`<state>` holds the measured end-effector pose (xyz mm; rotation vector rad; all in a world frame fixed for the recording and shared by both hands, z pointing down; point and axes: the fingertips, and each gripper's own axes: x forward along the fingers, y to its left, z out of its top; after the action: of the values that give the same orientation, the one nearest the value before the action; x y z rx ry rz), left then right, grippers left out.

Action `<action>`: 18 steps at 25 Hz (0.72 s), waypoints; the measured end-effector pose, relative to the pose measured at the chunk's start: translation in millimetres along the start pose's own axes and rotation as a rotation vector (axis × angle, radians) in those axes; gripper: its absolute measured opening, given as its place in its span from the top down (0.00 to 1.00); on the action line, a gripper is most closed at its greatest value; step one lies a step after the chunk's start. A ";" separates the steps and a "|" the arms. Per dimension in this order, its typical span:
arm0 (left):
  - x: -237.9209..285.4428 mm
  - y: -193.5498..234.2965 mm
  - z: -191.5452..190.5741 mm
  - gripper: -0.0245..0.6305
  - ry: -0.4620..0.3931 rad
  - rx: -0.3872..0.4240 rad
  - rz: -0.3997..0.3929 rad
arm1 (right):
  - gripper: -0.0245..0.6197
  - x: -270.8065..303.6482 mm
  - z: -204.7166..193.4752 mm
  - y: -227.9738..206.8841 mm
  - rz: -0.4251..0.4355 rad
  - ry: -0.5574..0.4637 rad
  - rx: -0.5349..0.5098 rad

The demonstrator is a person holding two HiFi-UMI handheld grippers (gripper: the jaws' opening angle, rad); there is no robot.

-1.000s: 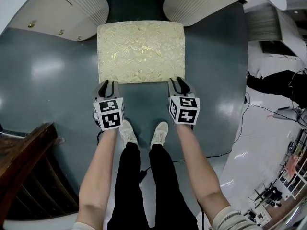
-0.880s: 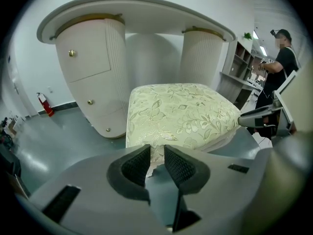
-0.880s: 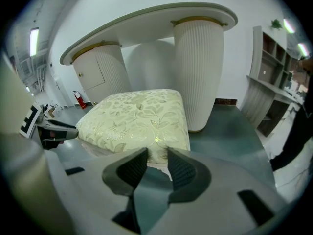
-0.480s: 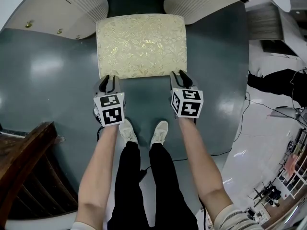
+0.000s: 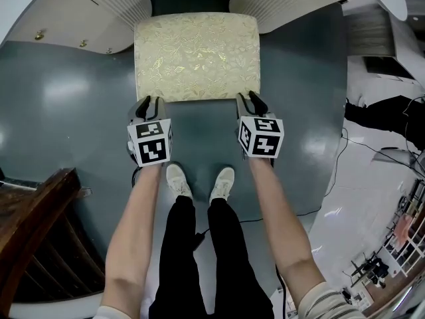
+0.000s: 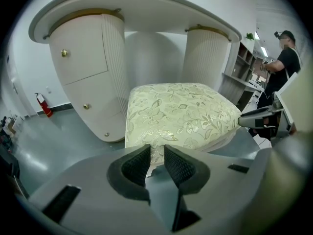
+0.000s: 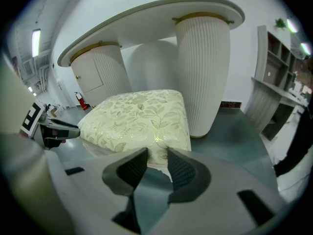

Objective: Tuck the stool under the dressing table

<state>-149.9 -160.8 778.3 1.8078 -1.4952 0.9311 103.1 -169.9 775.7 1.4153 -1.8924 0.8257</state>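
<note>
The stool (image 5: 196,55), with a pale gold floral cushion, stands on the grey floor between the two ribbed pedestals of the white dressing table (image 5: 99,5). Its far edge reaches the gap under the tabletop. My left gripper (image 5: 149,101) is shut on the stool's near left corner. My right gripper (image 5: 249,98) is shut on the near right corner. In the left gripper view the cushion (image 6: 181,114) fills the middle, and its corner sits between the jaws of the left gripper (image 6: 156,153). The right gripper view shows the stool (image 7: 139,116) with its corner inside the right gripper (image 7: 157,155).
The person's feet (image 5: 199,181) stand just behind the stool. A dark wooden piece of furniture (image 5: 33,224) is at the lower left. Cables (image 5: 345,151) and a black object (image 5: 378,115) lie on the floor at right. Another person (image 6: 283,58) stands by shelves.
The stool has slid away from me toward the gap between the table's pedestals. Both grippers have gone forward with it, still at its near corners.
</note>
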 end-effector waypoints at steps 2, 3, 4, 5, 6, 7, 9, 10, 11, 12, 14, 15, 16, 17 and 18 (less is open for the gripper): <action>1.1 -0.4 4.0 0.84 -0.007 0.000 -0.004 | 0.77 1.9 4.9 -1.6 -0.005 -0.003 -0.007; 2.1 -1.0 4.7 0.84 -0.011 0.001 -0.006 | 0.77 3.3 6.7 -2.7 -0.008 -0.003 -0.009; 3.3 -1.6 5.5 0.84 -0.013 0.001 -0.007 | 0.77 4.9 8.4 -4.0 -0.009 -0.003 -0.009; 4.7 -1.8 6.5 0.84 -0.013 -0.001 -0.009 | 0.77 6.7 10.4 -5.2 -0.010 -0.002 -0.010; 6.3 -1.5 7.9 0.84 -0.011 -0.005 -0.009 | 0.77 8.7 12.5 -6.0 -0.009 -0.001 -0.012; 8.0 -0.6 9.5 0.84 -0.009 -0.008 -0.008 | 0.77 10.6 14.6 -6.3 -0.006 0.003 -0.014; 11.6 1.6 13.6 0.84 -0.002 -0.011 -0.004 | 0.77 14.6 19.3 -6.7 0.001 0.007 -0.015; 13.6 2.2 16.1 0.84 0.002 -0.012 -0.005 | 0.77 16.6 22.0 -7.4 0.002 0.008 -0.013; 15.8 2.4 18.7 0.84 0.006 -0.014 -0.008 | 0.77 18.8 24.9 -8.7 0.001 0.008 -0.011; 18.1 2.2 21.3 0.84 0.010 -0.015 -0.012 | 0.77 21.1 27.6 -10.2 0.000 0.009 -0.011; 22.4 2.5 25.1 0.84 0.018 -0.010 -0.018 | 0.77 25.3 31.7 -12.0 -0.001 0.018 -0.013; 23.8 3.0 26.5 0.84 0.020 -0.006 -0.018 | 0.77 26.7 33.4 -12.1 0.000 0.021 -0.015; 24.6 3.4 27.7 0.84 0.023 -0.003 -0.017 | 0.77 27.7 34.8 -11.9 0.001 0.023 -0.017; 25.4 3.8 29.0 0.84 0.024 -0.001 -0.016 | 0.77 28.3 36.1 -11.9 0.001 0.024 -0.018; 26.2 4.3 30.5 0.84 0.025 0.001 -0.015 | 0.77 29.0 37.4 -12.0 0.002 0.024 -0.018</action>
<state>-147.0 -200.9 782.6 1.7992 -1.4646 0.9438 103.9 -218.6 777.2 1.3872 -1.8790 0.8206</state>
